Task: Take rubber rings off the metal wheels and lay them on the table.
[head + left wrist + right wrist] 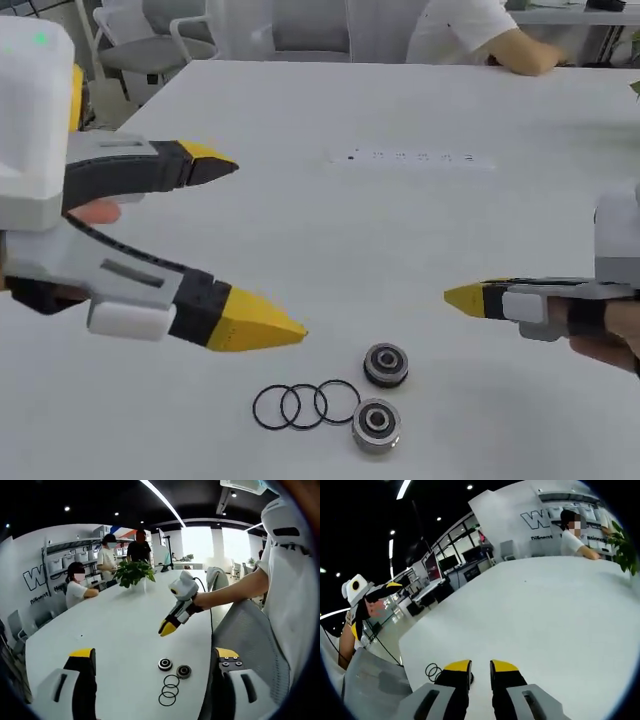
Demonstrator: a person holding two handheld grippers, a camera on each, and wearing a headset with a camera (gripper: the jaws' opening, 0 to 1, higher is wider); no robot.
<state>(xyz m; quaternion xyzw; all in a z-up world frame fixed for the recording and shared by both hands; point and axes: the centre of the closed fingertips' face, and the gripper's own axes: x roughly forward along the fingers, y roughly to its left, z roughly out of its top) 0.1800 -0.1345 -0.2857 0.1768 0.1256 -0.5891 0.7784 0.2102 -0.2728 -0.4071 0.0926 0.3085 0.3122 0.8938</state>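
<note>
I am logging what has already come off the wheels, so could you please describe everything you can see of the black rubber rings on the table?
The rubber rings are three thin black loops, round and undistorted, lying flat on the white table in a short row, each overlapping its neighbour like chain links. The end ring lies close beside the nearer metal wheel; whether they touch I cannot tell. The left gripper and the right gripper are both apart from them.
</note>
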